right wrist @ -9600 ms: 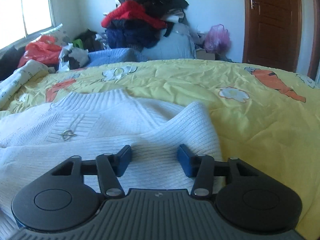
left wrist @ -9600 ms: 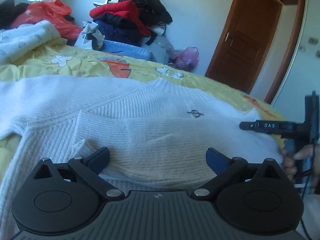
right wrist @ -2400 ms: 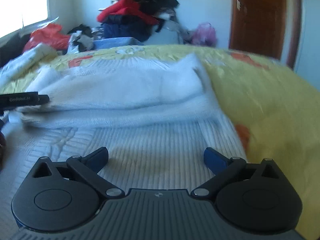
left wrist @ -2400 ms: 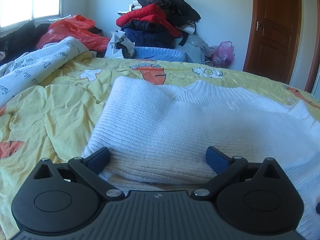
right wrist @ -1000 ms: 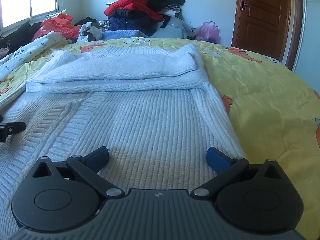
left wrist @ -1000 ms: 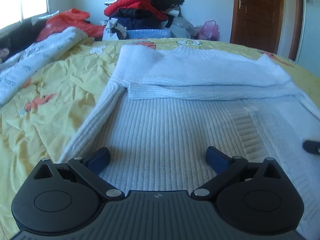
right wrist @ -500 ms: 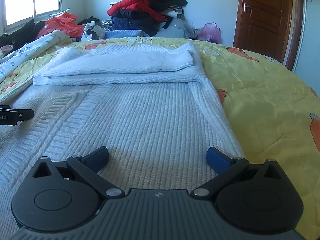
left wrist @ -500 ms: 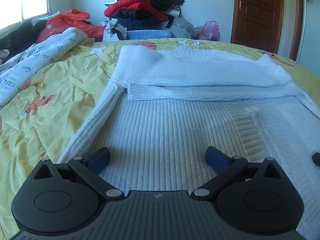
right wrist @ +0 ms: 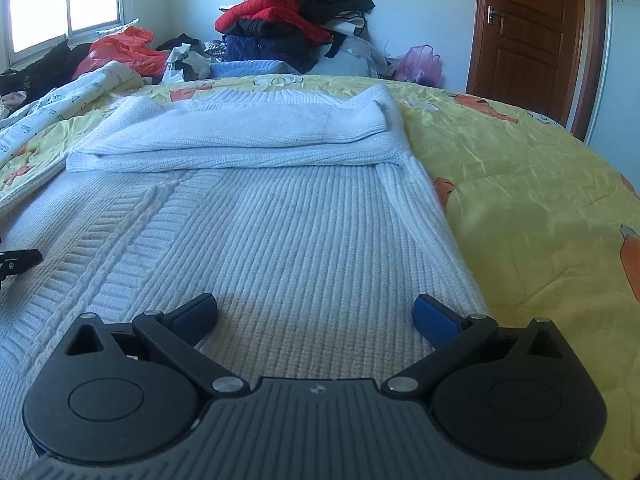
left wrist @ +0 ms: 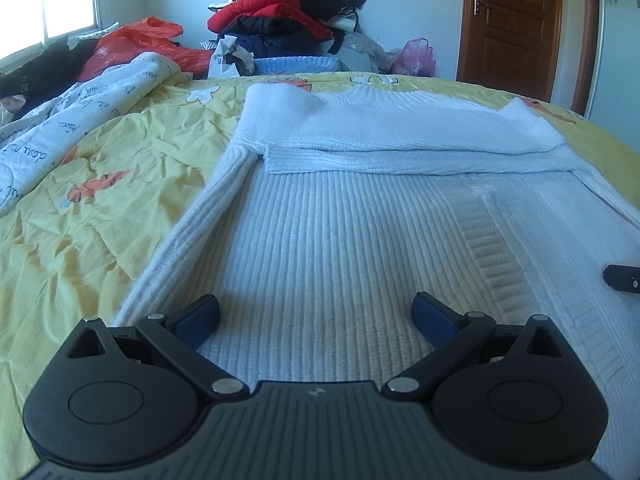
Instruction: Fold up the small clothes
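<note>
A white ribbed knit sweater [left wrist: 340, 232] lies flat on the yellow bedspread [left wrist: 80, 208], with both sleeves folded across its chest [left wrist: 400, 148]. My left gripper [left wrist: 316, 316] is open and empty, low over the sweater's lower left part near its left edge. My right gripper [right wrist: 316, 316] is open and empty, low over the sweater [right wrist: 280, 232] near its right edge; the folded sleeves [right wrist: 248, 136] lie ahead. The right gripper's tip shows at the left wrist view's right edge [left wrist: 624, 278], the left gripper's tip at the right wrist view's left edge [right wrist: 20, 260].
A pile of red and dark clothes [left wrist: 284, 20] stands against the far wall. A white printed quilt [left wrist: 72, 120] and red bag [left wrist: 136, 40] lie at the left. A brown door [right wrist: 532, 32] is at the far right. Yellow bedspread [right wrist: 540, 200] lies right of the sweater.
Both grippers have drawn back from the folded sleeves toward the sweater's lower part, staying open. In the last half second they barely shifted.
</note>
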Available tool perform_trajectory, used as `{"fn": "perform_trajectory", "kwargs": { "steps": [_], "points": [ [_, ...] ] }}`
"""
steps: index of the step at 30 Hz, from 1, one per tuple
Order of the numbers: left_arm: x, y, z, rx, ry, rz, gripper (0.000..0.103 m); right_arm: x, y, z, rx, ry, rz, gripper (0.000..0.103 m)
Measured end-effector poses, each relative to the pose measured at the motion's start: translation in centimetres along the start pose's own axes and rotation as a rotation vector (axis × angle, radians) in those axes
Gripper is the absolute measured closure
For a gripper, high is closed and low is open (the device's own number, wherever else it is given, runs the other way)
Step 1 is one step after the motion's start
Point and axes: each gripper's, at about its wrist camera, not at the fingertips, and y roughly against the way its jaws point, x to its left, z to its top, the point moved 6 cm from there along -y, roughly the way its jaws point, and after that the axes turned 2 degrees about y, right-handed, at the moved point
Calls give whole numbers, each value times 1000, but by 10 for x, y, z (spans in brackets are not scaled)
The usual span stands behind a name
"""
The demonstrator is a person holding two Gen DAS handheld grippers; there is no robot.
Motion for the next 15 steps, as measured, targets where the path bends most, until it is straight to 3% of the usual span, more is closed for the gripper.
{"fn": "perform_trajectory", "kwargs": {
  "steps": [15],
  "points": [
    [-2, 2, -1, 10, -3, 8, 0, 5, 27, -20, -10, 10, 0, 1]
  ]
}}
